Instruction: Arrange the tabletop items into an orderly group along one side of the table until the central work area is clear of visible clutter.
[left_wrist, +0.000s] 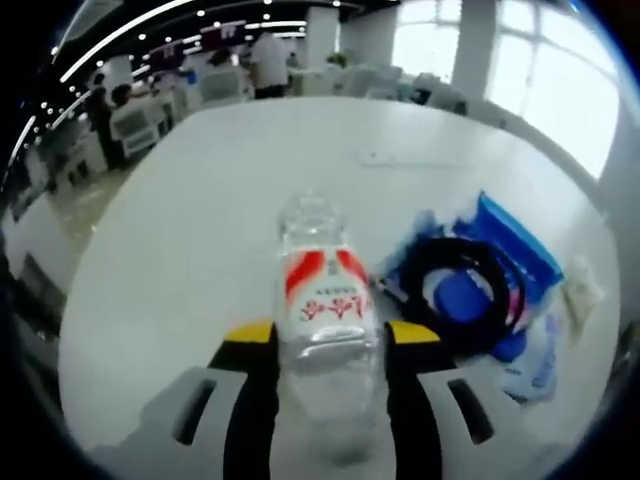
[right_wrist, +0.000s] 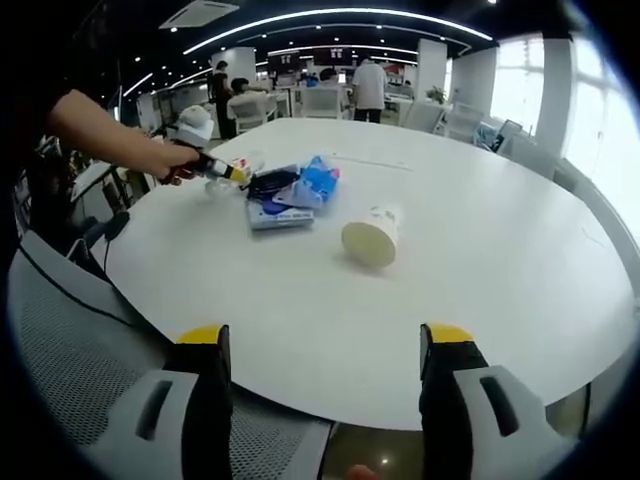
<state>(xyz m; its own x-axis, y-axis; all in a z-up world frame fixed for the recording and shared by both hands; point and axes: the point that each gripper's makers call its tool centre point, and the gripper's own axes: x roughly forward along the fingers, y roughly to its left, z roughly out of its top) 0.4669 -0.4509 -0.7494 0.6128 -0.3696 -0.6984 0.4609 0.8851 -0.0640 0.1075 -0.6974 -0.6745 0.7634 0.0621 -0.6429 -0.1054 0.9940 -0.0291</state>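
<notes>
— Between the yellow-tipped jaws of the left hand-held gripper (left_wrist: 331, 345): a clear plastic bottle (left_wrist: 325, 300) with a red-and-white label, clamped from both sides, resting on the white table (left_wrist: 200, 230)

— Just right of the bottle?

— Coiled black cable (left_wrist: 462, 290) on top of a blue package (left_wrist: 520, 245), with clear wrapping beside it, near the table's edge

— From the right gripper view?

— Right hand-held gripper (right_wrist: 325, 345) low at the near edge of the table (right_wrist: 480, 250), jaws wide apart, nothing between them. Grey mesh chair back (right_wrist: 70, 340) just beside the left jaw

— Middle of the table?

— Pale paper cup (right_wrist: 372, 238) lying on its side, open mouth toward the camera, well apart from everything else

— Farther back?

— Blue package (right_wrist: 318, 182) and black cable (right_wrist: 270, 182) grouped together at the far left side, a flat booklet-like item (right_wrist: 280, 214) touching them. Left hand-held gripper (right_wrist: 222, 172) next to that pile, held out by a person's arm (right_wrist: 110, 135), bottle barely discernible at its tip

— Background?

— Office desks, chairs and people standing, bright windows on the right
</notes>
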